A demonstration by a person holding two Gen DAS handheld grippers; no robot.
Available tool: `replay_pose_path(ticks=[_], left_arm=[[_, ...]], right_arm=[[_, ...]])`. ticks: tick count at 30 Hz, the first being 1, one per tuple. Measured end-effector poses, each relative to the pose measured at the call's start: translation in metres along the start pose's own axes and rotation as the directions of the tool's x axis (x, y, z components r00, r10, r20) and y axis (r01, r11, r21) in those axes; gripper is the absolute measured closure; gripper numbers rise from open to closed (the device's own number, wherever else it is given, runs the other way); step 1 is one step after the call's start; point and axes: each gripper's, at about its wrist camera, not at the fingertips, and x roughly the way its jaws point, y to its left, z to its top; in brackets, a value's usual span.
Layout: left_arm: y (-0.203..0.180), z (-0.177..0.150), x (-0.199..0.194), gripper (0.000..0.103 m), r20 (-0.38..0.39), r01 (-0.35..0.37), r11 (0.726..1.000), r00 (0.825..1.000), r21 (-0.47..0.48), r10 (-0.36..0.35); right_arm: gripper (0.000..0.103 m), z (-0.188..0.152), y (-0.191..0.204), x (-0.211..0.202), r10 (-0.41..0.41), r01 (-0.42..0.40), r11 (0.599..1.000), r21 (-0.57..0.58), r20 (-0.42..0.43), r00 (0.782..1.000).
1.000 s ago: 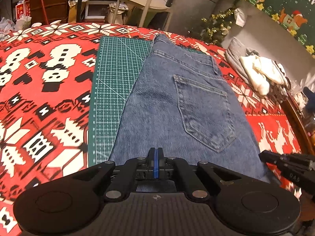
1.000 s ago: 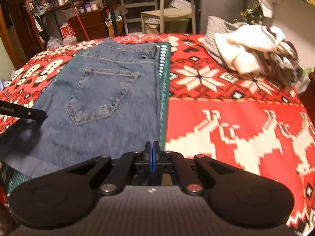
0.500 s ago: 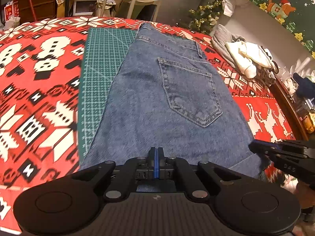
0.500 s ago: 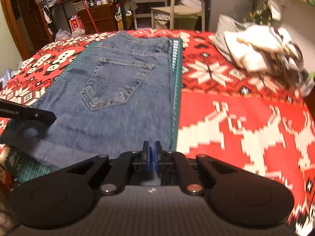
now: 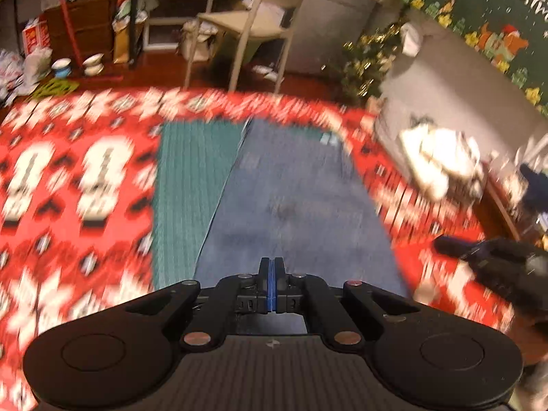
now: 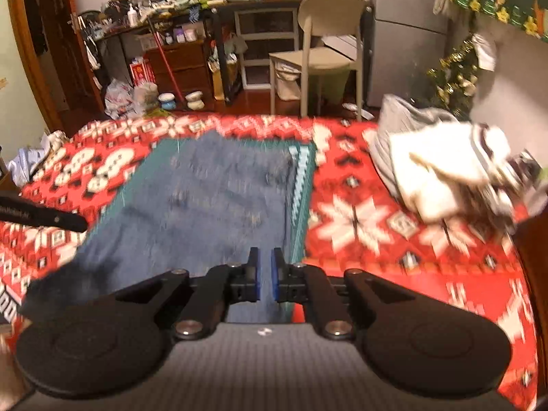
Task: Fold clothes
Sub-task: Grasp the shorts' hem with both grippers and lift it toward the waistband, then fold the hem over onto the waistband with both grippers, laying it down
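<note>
Jeans [image 5: 294, 205] on green mat [image 5: 191, 185], stretching ahead of both grippers' fingers

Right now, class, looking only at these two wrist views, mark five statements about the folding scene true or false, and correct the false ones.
1. The jeans lie on a green mat. True.
2. The cloth under the mat is plain blue. False: it is red with white patterns.
3. The left tongs stand wide open. False: their blue pads are pressed together.
4. A pale chair stands on the floor beyond the red cloth. True.
5. The heap of light clothes lies to the left of the jeans. False: it lies to their right, off the mat.
</note>
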Motion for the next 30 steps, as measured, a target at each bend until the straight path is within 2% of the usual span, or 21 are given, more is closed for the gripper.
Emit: replay_pose_path(ticks=[4, 8, 12, 15, 18, 22, 25, 30], left_arm=[[0.002, 0.025, 0.046, 0.103, -0.037, -0.003, 1.000, 0.999, -0.008, 0.003], [0.012, 0.026, 0.081, 0.103, -0.089, -0.019, 1.000, 0.996, -0.016, 0.017], [0.019, 0.009, 0.090, 0.102, -0.122, -0.012, 1.000, 0.992, 0.001, 0.012], [0.023, 0.004, 0.082, 0.103, -0.117, 0.006, 1.000, 0.993, 0.002, -0.005], [0.021, 0.008, 0.070, 0.103, -0.114, 0.047, 0.999, 0.992, 0.008, -0.046], [0.011, 0.036, 0.065, 0.103, -0.090, 0.052, 0.997, 0.995, 0.061, -0.047], [0.005, 0.061, 0.082, 0.103, -0.135, 0.044, 0.995, 0.990, 0.088, -0.032], [0.001, 0.071, 0.125, 0.103, -0.219, 0.039, 0.992, 0.976, 0.123, -0.012]], right_arm=[[0.097, 0.015, -0.008, 0.052, 0.019, -0.017, 0.999, 0.048, -0.053, 0.998], [0.097, 0.003, -0.009, 0.088, -0.018, 0.024, 0.999, 0.044, -0.119, 0.993], [0.097, -0.022, -0.010, 0.074, -0.006, 0.011, 0.999, 0.038, -0.132, 0.991], [0.096, -0.039, -0.013, 0.059, -0.022, 0.023, 1.000, 0.002, -0.163, 0.986], [0.096, -0.040, -0.017, 0.048, -0.013, 0.013, 1.000, -0.001, -0.181, 0.983], [0.096, -0.009, -0.016, 0.040, 0.023, -0.024, 1.000, -0.008, -0.106, 0.994], [0.096, 0.023, -0.011, 0.056, 0.072, -0.074, 0.997, -0.034, -0.065, 0.995], [0.096, 0.052, 0.003, 0.112, 0.164, -0.169, 0.985, -0.042, -0.113, 0.980]])
